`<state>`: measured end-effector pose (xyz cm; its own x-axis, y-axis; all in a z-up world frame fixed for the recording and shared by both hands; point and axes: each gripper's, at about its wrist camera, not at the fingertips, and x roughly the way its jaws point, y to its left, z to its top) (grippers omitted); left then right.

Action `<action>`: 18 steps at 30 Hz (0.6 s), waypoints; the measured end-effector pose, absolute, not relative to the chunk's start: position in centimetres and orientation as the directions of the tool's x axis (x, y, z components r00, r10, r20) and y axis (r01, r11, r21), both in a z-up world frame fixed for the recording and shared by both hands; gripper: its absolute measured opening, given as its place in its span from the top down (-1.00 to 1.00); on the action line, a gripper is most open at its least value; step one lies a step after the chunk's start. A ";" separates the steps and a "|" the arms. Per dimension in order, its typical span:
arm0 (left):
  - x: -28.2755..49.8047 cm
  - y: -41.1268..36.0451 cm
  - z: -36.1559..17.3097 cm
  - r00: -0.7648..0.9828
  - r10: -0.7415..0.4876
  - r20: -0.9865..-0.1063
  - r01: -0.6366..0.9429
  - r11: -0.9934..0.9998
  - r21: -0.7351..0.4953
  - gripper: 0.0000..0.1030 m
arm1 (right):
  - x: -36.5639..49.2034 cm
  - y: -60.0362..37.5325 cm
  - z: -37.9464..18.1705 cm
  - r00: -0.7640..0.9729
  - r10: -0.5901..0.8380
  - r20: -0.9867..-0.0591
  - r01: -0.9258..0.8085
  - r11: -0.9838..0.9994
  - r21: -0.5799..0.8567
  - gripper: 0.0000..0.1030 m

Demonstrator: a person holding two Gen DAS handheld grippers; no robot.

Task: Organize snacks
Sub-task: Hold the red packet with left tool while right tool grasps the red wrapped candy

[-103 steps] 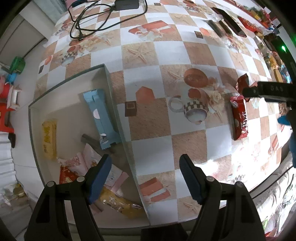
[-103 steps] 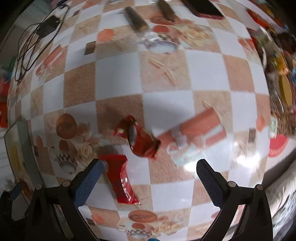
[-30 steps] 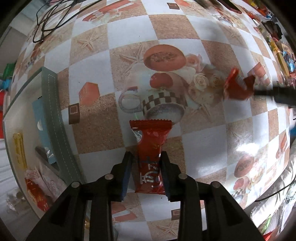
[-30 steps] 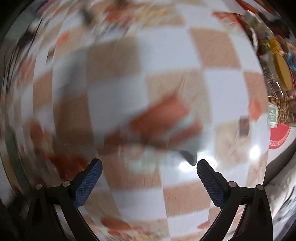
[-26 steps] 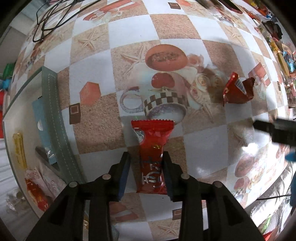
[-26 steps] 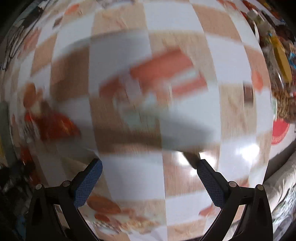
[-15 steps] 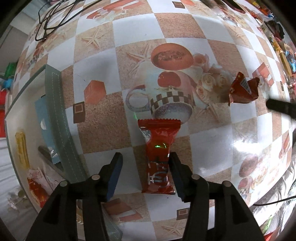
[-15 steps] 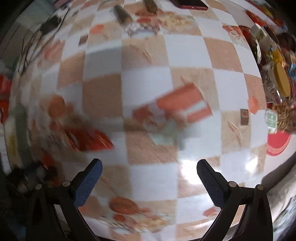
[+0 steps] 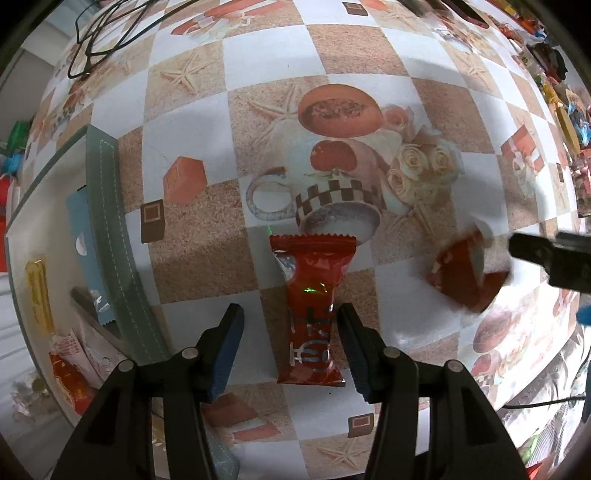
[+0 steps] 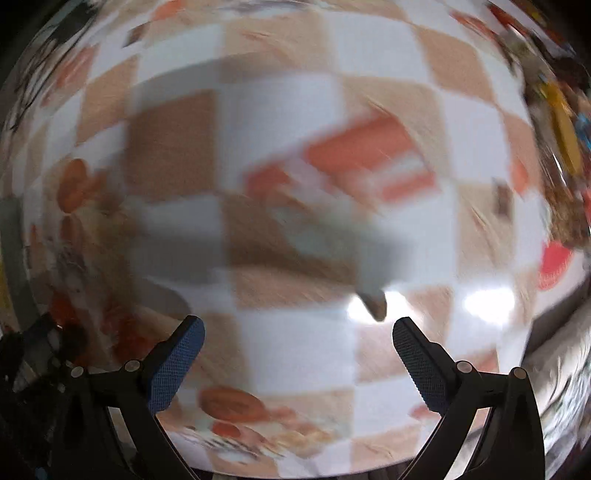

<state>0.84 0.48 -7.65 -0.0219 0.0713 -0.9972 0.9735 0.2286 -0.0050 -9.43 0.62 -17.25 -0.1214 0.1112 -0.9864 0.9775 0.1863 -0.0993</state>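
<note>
A long red snack packet (image 9: 312, 310) lies on the checkered tablecloth between the fingers of my left gripper (image 9: 291, 343), which is open; the right pad is close to the packet's edge. A second, crumpled red packet (image 9: 467, 271) sits to the right, blurred, next to the tip of my right gripper (image 9: 546, 254) at the frame's right edge. In the right wrist view my right gripper (image 10: 295, 354) is open and empty over the blurred tablecloth. A grey tray (image 9: 107, 236) at the left holds a blue packet (image 9: 83, 236), a yellow bar (image 9: 38, 295) and other snacks.
Black cables (image 9: 107, 33) lie at the far left of the table. Piles of wrapped snacks (image 9: 565, 110) line the right edge. The table's front edge runs just below both grippers. The right wrist view is heavily motion-blurred.
My left gripper has opened, releasing the long red packet onto the cloth. The crumpled red packet has shifted down and right near my moving right gripper.
</note>
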 end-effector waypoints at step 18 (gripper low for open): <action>1.0 0.5 -7.7 -0.026 0.069 -0.997 0.976 0.220 -0.010 -0.27 | 2.7 9.4 -15.8 -0.018 0.074 -0.997 0.837 0.546 0.026 -1.00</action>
